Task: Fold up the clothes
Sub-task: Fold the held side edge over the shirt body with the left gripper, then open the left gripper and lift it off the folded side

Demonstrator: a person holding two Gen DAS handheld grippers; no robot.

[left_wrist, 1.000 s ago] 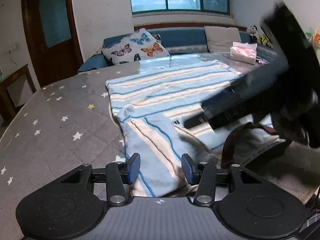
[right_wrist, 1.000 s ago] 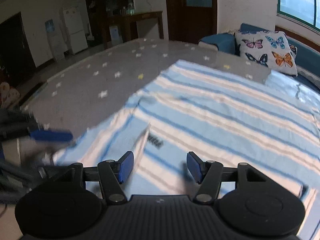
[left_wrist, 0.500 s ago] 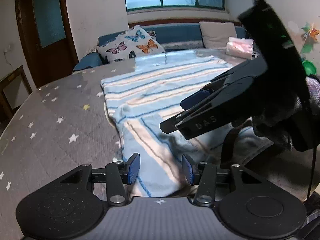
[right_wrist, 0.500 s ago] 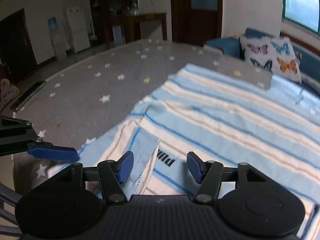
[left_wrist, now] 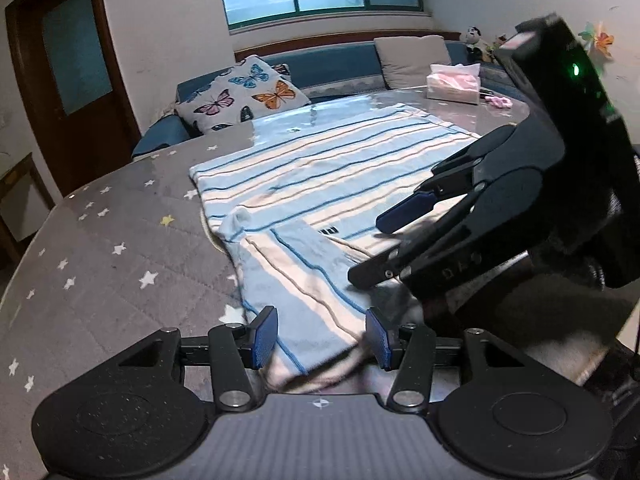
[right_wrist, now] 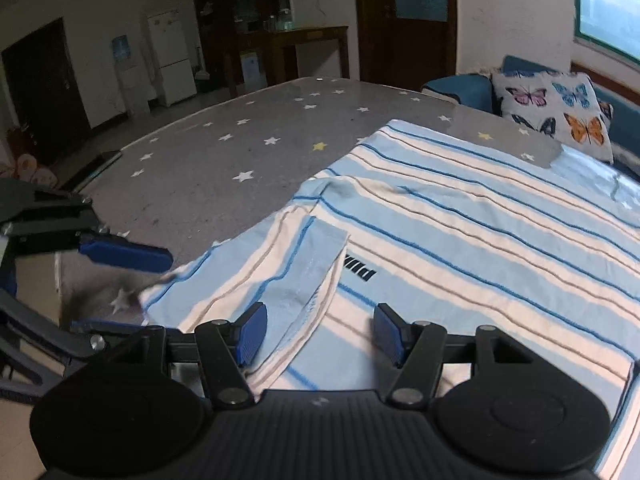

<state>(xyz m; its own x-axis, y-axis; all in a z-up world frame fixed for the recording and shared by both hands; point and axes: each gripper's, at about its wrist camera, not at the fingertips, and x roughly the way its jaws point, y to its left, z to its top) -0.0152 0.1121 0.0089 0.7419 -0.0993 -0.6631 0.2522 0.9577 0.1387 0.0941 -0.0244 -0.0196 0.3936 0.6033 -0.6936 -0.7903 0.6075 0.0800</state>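
While the striped shirt (left_wrist: 332,176) lies spread on the starred tabletop (left_wrist: 100,248), one sleeve (right_wrist: 280,276) folded inward, both grippers, left (left_wrist: 322,338) and right (right_wrist: 318,334), hover over it with jaws apart, holding nothing. Pinching cloth at the hem corners would keep folds square; open room lies leftward, the near edge close.

We see broad bare room on the star-patterned table cover (right_wrist: 248,148) to the left of the striped shirt (left_wrist: 320,176). On the right, the right gripper (left_wrist: 380,248), jaws apart, hangs over the shirt and blocks that side. The left gripper (left_wrist: 322,338) stands spread around the sleeve (left_wrist: 296,300). At the far edge, a tissue box (left_wrist: 454,86) narrows the way.
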